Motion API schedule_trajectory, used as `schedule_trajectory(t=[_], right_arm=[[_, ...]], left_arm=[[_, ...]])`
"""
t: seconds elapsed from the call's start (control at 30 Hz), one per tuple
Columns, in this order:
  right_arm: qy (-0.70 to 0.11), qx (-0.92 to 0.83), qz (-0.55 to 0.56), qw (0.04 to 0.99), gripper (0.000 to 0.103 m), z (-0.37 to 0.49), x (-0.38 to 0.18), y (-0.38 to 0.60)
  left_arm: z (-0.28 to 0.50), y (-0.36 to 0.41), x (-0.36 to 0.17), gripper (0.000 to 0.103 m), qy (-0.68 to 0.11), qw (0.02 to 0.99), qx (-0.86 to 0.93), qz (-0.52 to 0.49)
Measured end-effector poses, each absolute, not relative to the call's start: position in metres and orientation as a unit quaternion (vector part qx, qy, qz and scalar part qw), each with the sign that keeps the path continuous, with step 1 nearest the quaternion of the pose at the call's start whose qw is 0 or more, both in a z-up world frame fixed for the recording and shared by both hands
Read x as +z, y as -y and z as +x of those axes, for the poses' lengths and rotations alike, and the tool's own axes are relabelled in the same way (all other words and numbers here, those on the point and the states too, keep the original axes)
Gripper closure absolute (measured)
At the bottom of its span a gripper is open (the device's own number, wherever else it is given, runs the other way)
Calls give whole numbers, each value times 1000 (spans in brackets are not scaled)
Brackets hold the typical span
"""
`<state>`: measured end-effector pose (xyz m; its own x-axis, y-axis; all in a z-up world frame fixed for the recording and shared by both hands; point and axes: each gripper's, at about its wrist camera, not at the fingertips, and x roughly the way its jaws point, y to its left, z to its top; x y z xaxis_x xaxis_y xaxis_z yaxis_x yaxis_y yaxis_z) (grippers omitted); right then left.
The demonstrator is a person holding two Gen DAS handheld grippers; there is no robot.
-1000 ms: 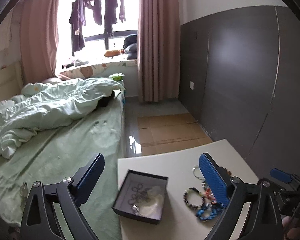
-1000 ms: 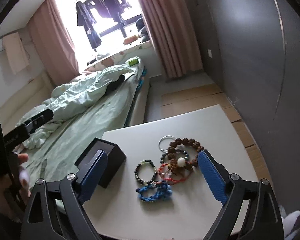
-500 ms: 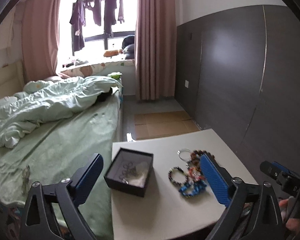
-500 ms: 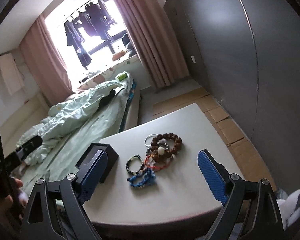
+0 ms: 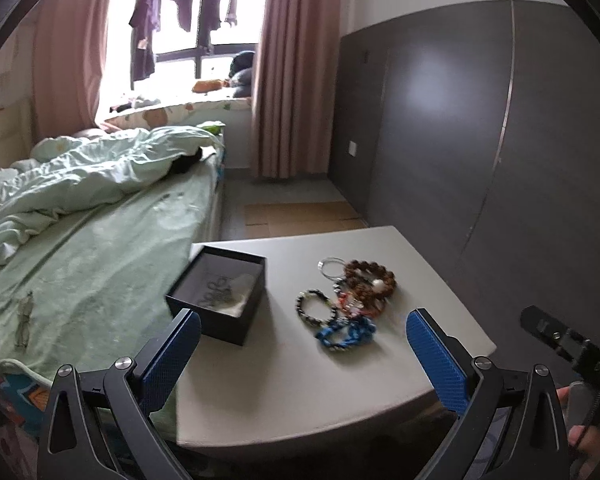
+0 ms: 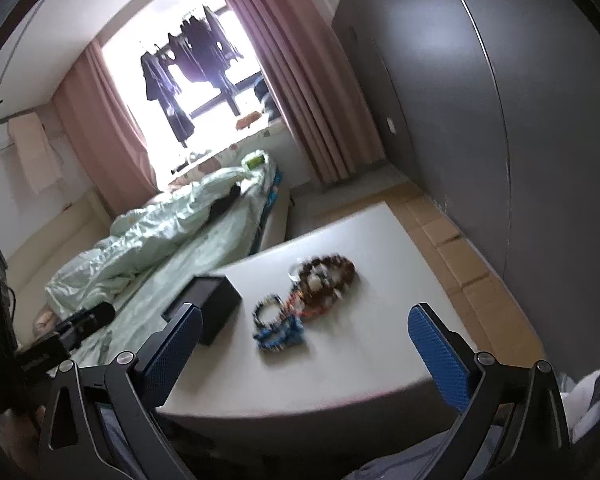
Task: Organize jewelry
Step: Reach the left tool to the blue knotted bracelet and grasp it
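An open black jewelry box [image 5: 219, 293] with a chain and a pale pad inside sits at the left edge of a small white table [image 5: 284, 384]. To its right lies a pile of bracelets: brown wooden beads [image 5: 370, 278], a dark bead bracelet [image 5: 315, 307], a blue woven one [image 5: 346, 332], a clear ring [image 5: 330, 267]. My left gripper [image 5: 303, 354] is open and empty, held above the table's near side. My right gripper [image 6: 305, 350] is open and empty, also back from the table. The box [image 6: 206, 307] and bracelets [image 6: 324, 278] show blurred in the right wrist view.
A bed with a green sheet [image 5: 92, 264] and rumpled quilt runs along the table's left side. A dark grey wardrobe wall [image 5: 480, 140] stands at the right. Cardboard covers the floor [image 5: 300, 216] beyond the table. Glasses [image 5: 25, 320] lie on the bed.
Both grippers have pulled back and up from the table, so the box and bracelets look smaller and farther. Both stayed open. The right wrist view has tilted and blurred.
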<state>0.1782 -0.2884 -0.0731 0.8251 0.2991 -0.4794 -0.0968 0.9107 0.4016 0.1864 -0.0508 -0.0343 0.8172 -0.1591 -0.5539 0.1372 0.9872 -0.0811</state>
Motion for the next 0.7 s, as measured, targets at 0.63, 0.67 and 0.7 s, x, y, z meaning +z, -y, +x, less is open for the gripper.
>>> schedule_trajectory(t=[0.63,0.67,0.7], right_arm=[[-335,134,240,901,31,209,-116,332],[-339,137,243,899,31,212,-118,331],[-342,139,246,896,34,217,-120,331]], left_arm=[[249,112,-102,27,-394,908,-140,-27],[254,113,-106,29,-400,905,-141,-29],[258,114,-109,30,-405,903,-141,-29]])
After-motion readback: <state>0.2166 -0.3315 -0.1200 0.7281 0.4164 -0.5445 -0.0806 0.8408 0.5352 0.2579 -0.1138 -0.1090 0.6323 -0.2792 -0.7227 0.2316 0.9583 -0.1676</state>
